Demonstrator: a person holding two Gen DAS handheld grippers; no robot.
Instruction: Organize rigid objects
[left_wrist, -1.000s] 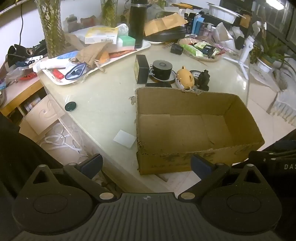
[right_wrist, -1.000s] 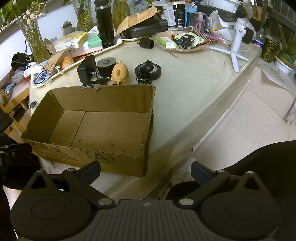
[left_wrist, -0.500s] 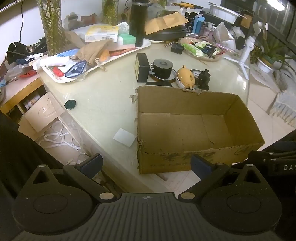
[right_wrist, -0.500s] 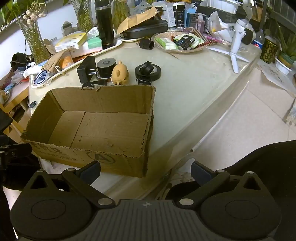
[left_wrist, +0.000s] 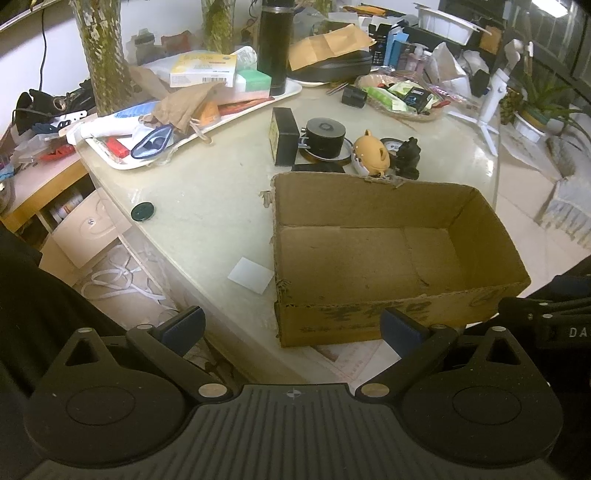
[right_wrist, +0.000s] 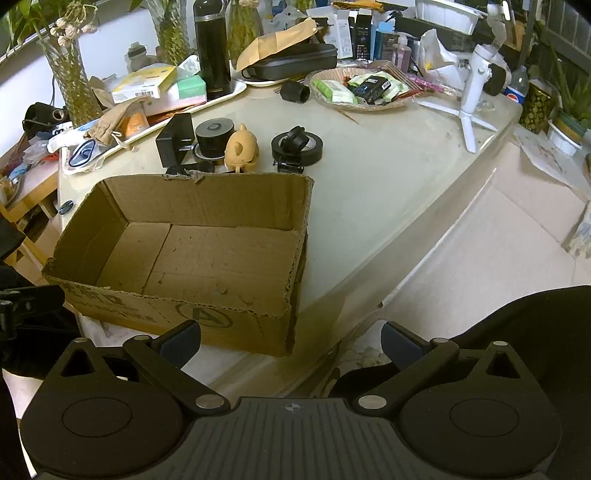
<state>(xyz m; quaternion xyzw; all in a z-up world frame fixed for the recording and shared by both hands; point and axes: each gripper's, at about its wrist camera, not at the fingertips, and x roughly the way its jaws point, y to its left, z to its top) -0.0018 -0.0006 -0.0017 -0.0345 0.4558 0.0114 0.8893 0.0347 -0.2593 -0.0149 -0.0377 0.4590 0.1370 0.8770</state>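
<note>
An open, empty cardboard box (left_wrist: 391, 258) (right_wrist: 192, 258) sits at the table's near edge. Behind it stand a black block (left_wrist: 284, 134) (right_wrist: 175, 138), a black cylinder (left_wrist: 325, 136) (right_wrist: 214, 134), a tan animal figure (left_wrist: 371, 155) (right_wrist: 242, 147), a black tape roll (right_wrist: 297, 147) and a small black figure (left_wrist: 408, 157). My left gripper (left_wrist: 293, 328) is open and empty, just short of the box's near wall. My right gripper (right_wrist: 291, 341) is open and empty, near the box's front right corner.
A white tray (left_wrist: 255, 105) with clutter and a black flask (left_wrist: 273, 44) lies at the back left. A basket of packets (right_wrist: 360, 90) and a white tripod (right_wrist: 472, 96) stand at the back right. A black disc (left_wrist: 143, 211) and white card (left_wrist: 251, 275) lie left of the box.
Both views have shifted only slightly; the left view moved a little forward and up. No object has moved, and both grippers stay open.
</note>
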